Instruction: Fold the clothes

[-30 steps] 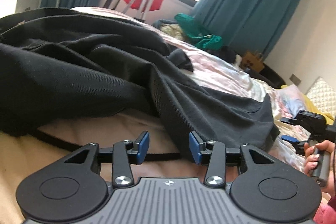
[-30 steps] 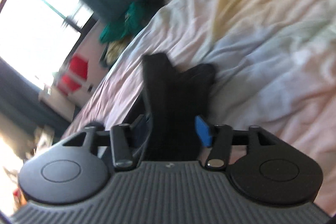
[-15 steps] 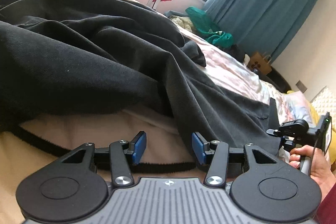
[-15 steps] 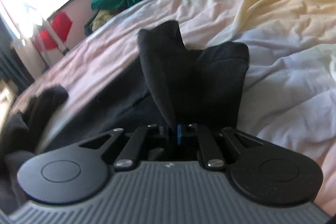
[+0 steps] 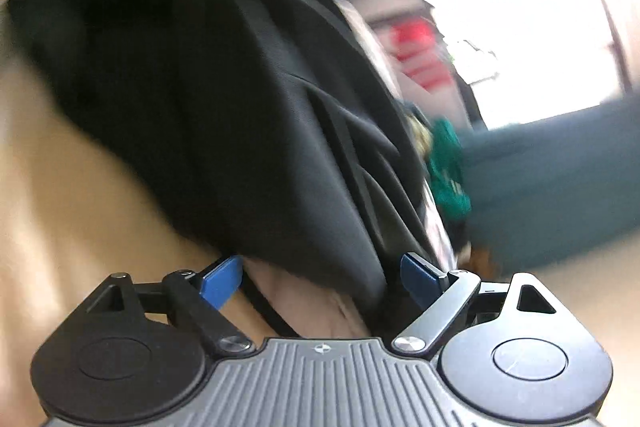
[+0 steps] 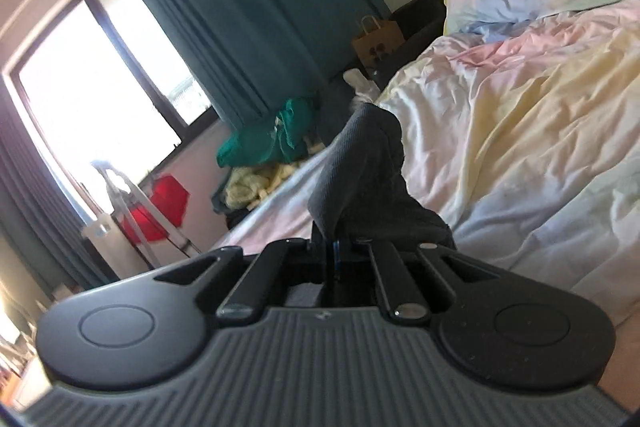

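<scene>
The right gripper is pinching the soft, floppy black cloth by a corner. The left gripper is opening, its jaws touching nothing, with the cloth's edge lying between them, a good spot to grab.

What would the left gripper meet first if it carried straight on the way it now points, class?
Probably the black garment. The left gripper, its jaws opening with nothing pressed between them, aims at the fabric's lower edge just ahead; blur leaves the depth uncertain.

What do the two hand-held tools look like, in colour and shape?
Both look alike. The left tool has a ribbed grey body, two round black discs, black and silver link arms with silver screws, and blue fingertip pads. The right tool matches it, its blue pads barely showing.
</scene>
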`<state>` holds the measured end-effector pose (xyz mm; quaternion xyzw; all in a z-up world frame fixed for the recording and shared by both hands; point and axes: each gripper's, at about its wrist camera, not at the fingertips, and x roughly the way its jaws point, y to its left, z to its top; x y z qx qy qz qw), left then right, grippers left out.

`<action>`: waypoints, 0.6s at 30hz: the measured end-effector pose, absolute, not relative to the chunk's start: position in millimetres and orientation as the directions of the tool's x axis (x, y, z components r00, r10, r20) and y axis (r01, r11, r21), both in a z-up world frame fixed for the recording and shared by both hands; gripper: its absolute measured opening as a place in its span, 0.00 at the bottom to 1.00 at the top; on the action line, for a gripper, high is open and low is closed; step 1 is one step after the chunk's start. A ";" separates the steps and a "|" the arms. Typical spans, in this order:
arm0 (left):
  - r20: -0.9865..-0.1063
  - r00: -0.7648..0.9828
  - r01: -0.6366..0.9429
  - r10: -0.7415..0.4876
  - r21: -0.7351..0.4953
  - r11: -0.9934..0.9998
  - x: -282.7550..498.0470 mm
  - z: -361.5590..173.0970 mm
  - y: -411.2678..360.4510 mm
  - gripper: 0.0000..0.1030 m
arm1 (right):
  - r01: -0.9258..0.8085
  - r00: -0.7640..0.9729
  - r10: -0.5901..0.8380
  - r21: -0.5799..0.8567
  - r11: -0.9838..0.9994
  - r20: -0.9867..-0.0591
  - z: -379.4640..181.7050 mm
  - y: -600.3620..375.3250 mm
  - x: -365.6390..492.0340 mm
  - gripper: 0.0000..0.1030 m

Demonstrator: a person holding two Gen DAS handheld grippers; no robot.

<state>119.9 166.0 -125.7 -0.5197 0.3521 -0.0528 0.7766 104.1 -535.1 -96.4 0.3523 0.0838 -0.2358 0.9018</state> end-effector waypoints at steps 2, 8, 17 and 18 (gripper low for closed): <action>-0.507 0.756 -0.380 -0.414 -0.855 0.353 127.4 -141.6 187.9 0.85 | 0.504 0.864 -0.360 0.590 0.631 -0.352 -105.2 -537.9 104.7 0.06; -0.522 0.774 -0.471 -0.359 -0.853 0.224 151.4 -157.3 213.0 0.53 | 0.528 0.849 -0.292 0.671 0.520 -0.441 -130.5 -552.3 107.9 0.06; -0.447 0.872 -0.340 -0.200 -0.846 0.411 94.1 -61.3 254.8 0.10 | 0.475 0.880 -0.243 0.755 0.452 -0.408 -140.4 -559.0 103.4 0.06; -0.441 0.876 -0.336 -0.196 -0.849 0.408 85.2 -53.1 266.0 0.10 | 0.467 0.884 -0.235 0.768 0.438 -0.404 -141.1 -560.6 102.7 0.06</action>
